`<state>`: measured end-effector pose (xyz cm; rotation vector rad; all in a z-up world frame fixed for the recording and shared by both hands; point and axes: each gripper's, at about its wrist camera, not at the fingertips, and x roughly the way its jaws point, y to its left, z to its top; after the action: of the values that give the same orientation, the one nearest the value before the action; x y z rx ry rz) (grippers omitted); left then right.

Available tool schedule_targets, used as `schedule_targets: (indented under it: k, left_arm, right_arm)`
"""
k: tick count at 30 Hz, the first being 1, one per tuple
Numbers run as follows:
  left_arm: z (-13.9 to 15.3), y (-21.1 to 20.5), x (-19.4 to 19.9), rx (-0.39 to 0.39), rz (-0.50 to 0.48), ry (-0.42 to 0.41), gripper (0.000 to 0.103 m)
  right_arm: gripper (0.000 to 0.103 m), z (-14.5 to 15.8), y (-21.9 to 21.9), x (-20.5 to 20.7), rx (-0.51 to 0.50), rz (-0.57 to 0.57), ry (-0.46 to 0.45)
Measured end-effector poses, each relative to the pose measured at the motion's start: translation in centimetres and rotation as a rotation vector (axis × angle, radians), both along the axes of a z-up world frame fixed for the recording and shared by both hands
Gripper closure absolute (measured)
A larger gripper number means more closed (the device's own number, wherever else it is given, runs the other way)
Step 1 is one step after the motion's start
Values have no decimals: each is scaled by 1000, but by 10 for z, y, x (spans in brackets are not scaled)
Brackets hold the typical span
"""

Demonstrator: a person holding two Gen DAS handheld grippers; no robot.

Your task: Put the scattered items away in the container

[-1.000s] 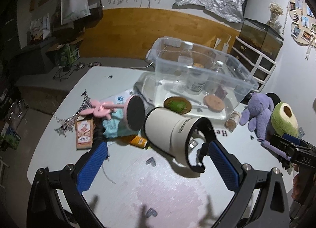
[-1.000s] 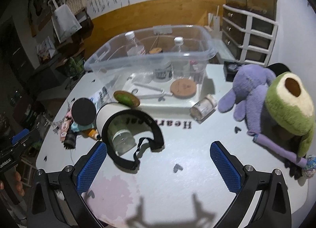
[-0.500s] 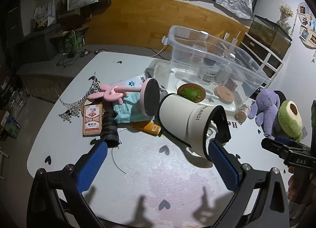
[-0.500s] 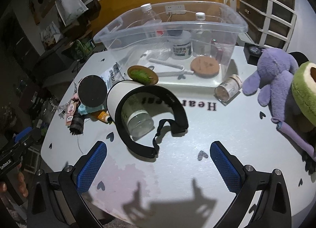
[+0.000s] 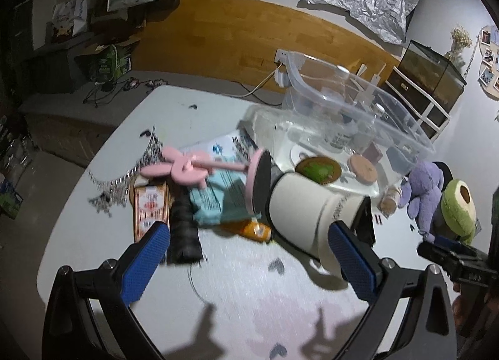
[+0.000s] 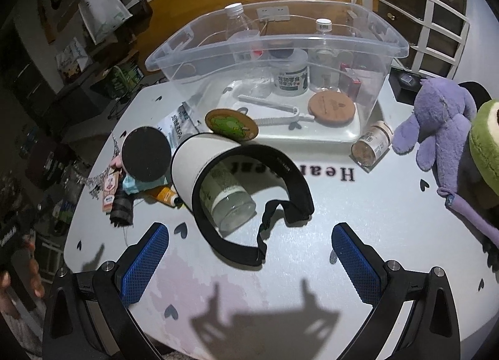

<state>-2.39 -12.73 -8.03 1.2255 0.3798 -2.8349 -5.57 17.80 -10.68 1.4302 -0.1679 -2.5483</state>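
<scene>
A clear plastic bin (image 6: 386,48) stands at the back of the white table (image 6: 358,213), holding bottles, a jar, white tongs and a cork lid (image 6: 332,107). In front of it lies a white visor cap (image 6: 199,166) with a glass jar (image 6: 230,201) under its brim. To its left sits a pile: pink stand mirror (image 5: 199,168), teal packet (image 5: 215,194), card box (image 5: 151,210), orange tube (image 5: 252,229), black folded item (image 5: 184,232). My left gripper (image 5: 249,254) hovers open just short of the pile. My right gripper (image 6: 249,254) is open in front of the visor.
A green coaster (image 6: 232,124) leans at the bin's front. A small jar (image 6: 371,143) lies on its side right of the bin. Purple plush (image 6: 436,116) and avocado plush (image 6: 486,141) sit at the right edge. A bead chain (image 5: 124,179) trails left of the pile.
The left gripper has swung left, so the pile now sits between its fingers' line. The right gripper has risen and tilted down over the visor. Both stayed open.
</scene>
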Motion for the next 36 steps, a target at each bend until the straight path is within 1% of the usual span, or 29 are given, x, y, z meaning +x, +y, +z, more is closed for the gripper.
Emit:
schedule_targets:
  k: [7,12,18,21,23,26,29,33,36]
  left_arm:
    - [6,-10,-51,-29,-60,37,2]
    - [3,-11,-92,-51,-105,35,2]
    - [-2,-9,-127,-45,-142,26,2]
    - [-9,-5,-136,-42,-162,10,2]
    - [-14,-4,-139,-42,-171,-1,2]
    - [-22,-8,-150,-66,-180,-19,2]
    - [-31,-14,-164,-94,-188,-39,2]
    - [-44,-33,-198,-87,-210,-85,2]
    - [-57,-44,-226,-95,-249,-121,2]
  right_arm:
    - [0,3,3,-14,-5,-64,14]
    - [0,1,7,-25,-15,-104,12]
    - [0,-10,7,-46,-96,-107,-22]
    - [2,-23,-1,-59,-120,-89,-52]
    - [7,-33,-8,-68,-128,-76,-76]
    - [9,-46,-20,-80,-133,-58,-109]
    - [9,-51,-29,-85,-124,-41,-123]
    - [9,-55,-35,-89,-113,-30,-137]
    - [9,-56,-34,-92,-111,-34,-147]
